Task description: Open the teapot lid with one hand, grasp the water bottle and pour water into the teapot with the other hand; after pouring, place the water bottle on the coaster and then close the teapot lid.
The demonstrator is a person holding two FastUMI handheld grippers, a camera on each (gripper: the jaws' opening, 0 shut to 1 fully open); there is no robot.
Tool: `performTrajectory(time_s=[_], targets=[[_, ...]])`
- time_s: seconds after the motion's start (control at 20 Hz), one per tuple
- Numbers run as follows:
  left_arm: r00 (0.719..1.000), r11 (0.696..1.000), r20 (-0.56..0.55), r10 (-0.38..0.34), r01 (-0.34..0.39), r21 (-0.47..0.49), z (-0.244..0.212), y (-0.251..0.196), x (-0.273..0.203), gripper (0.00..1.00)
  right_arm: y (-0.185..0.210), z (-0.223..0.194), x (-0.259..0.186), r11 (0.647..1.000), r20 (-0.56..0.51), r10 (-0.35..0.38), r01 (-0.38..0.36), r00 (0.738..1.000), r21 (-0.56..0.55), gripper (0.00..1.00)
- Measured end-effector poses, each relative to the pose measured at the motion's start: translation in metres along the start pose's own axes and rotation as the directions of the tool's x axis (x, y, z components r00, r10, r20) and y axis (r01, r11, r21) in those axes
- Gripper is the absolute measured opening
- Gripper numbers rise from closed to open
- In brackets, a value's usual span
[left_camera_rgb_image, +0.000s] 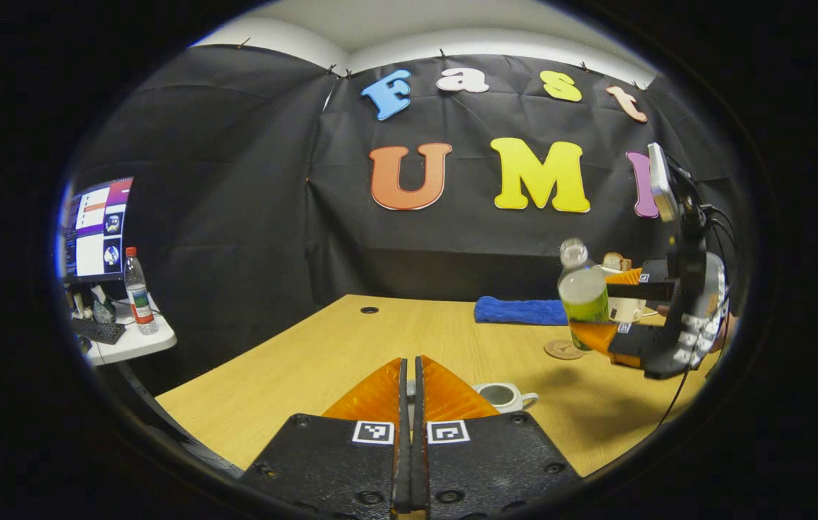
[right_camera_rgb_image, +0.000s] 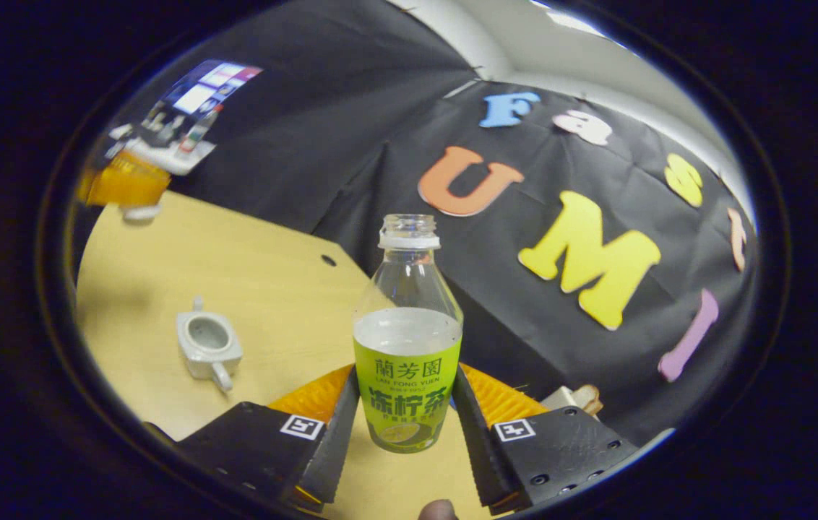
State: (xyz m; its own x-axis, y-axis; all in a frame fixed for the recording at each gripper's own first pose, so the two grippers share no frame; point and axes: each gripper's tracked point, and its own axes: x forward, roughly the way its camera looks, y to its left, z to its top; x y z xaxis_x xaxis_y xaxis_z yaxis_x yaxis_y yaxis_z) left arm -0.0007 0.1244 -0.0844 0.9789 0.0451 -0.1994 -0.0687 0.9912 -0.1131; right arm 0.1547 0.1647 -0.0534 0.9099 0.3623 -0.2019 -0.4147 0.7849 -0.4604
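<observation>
The white teapot (left_camera_rgb_image: 503,396) (right_camera_rgb_image: 208,343) stands on the wooden table with its top uncovered. My left gripper (left_camera_rgb_image: 411,365) (right_camera_rgb_image: 123,186) hovers above and beside it, shut on the small white teapot lid (right_camera_rgb_image: 141,213), which hangs under the fingertips. My right gripper (right_camera_rgb_image: 407,415) (left_camera_rgb_image: 600,310) is shut on the green-labelled water bottle (right_camera_rgb_image: 407,339) (left_camera_rgb_image: 582,292). The bottle is uncapped, upright, roughly half full, and held in the air. A round cork coaster (left_camera_rgb_image: 563,349) lies on the table just below the bottle.
A blue folded towel (left_camera_rgb_image: 517,310) lies at the table's far edge, with a cable hole (left_camera_rgb_image: 369,310) to its left. A white cup (left_camera_rgb_image: 626,309) sits behind the right gripper. At left, a side table (left_camera_rgb_image: 131,343) carries a monitor, a keyboard and a red-capped bottle (left_camera_rgb_image: 138,292).
</observation>
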Motion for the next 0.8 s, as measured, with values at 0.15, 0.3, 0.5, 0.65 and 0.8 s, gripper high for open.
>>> performTrajectory(time_s=[0.15, 0.3, 0.5, 0.65, 0.8], targets=[[1.000, 1.000, 0.005, -0.013, 0.013, 0.003, 0.002, -0.004, 0.000, 0.03, -0.053, -0.004, 0.034, 0.945, 0.002, -0.028, 0.026, 1.000, 0.327, 0.70], [1.000, 1.000, 0.007, -0.009, 0.009, 0.001, 0.002, -0.002, -0.002, 0.02, -0.080, -0.027, 0.068, 0.881, -0.039, -0.055, 0.067, 0.998, 0.468, 0.70], [1.000, 1.000, 0.000, -0.005, 0.005, -0.002, -0.001, 0.001, 0.000, 0.02, -0.068, -0.058, 0.106, 0.866, -0.076, -0.046, 0.078, 0.996, 0.494, 0.70], [1.000, 1.000, -0.008, -0.007, 0.007, -0.001, -0.004, 0.000, 0.002, 0.03, -0.064, -0.076, 0.113, 0.860, -0.123, -0.045, 0.101, 0.991, 0.501, 0.70], [1.000, 1.000, -0.017, -0.004, 0.004, -0.002, -0.007, 0.002, 0.003, 0.03, -0.058, -0.083, 0.117, 0.856, -0.130, -0.045, 0.106, 0.990, 0.506, 0.71]])
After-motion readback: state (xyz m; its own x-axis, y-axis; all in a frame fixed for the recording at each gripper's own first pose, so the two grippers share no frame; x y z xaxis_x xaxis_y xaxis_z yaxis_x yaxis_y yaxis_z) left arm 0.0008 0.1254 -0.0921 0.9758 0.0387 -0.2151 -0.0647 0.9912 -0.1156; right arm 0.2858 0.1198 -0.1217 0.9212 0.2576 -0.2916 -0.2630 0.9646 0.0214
